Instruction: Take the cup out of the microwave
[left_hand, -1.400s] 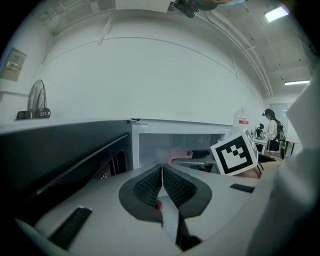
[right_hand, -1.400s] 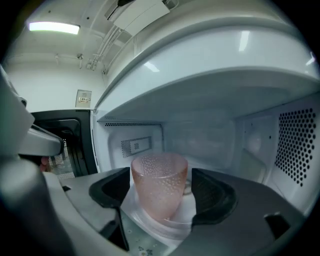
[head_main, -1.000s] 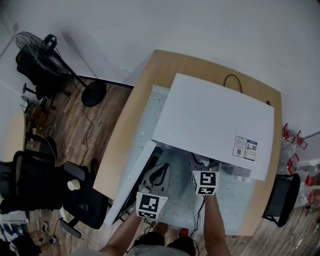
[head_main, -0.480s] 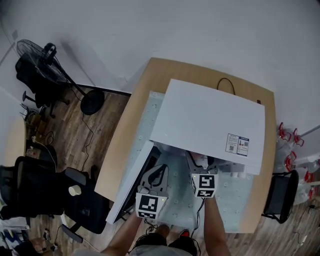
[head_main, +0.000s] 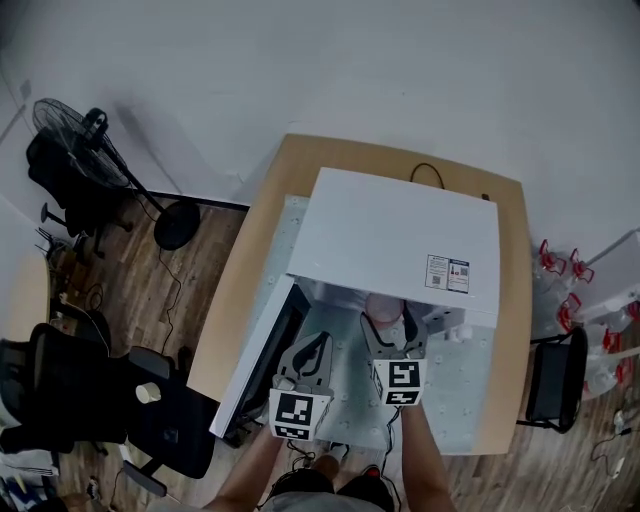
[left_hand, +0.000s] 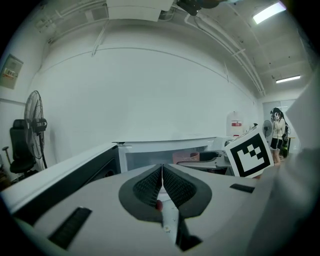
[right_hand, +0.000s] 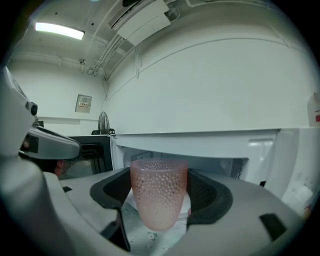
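Found right claw (right_hand: 160, 189) clamped across mid-wall of dimpled pink cup (right_hand: 159, 175), held at open microwave (head_main: 400, 235) mouth. Found left claw (left_hand: 162, 181) closed, empty. Judged cup light, rigid, grippy; mid-wall hold adequate.

Well out to the left of the left gripper (head_main: 318, 340), a standing fan (head_main: 75, 125) and a black office chair (head_main: 60, 380) on wood floor (head_main: 130, 290). Wooden table (head_main: 240, 290) underneath, black cable (head_main: 432, 170) far ahead. Another black chair (head_main: 556, 385) right of the right gripper (head_main: 385, 320).
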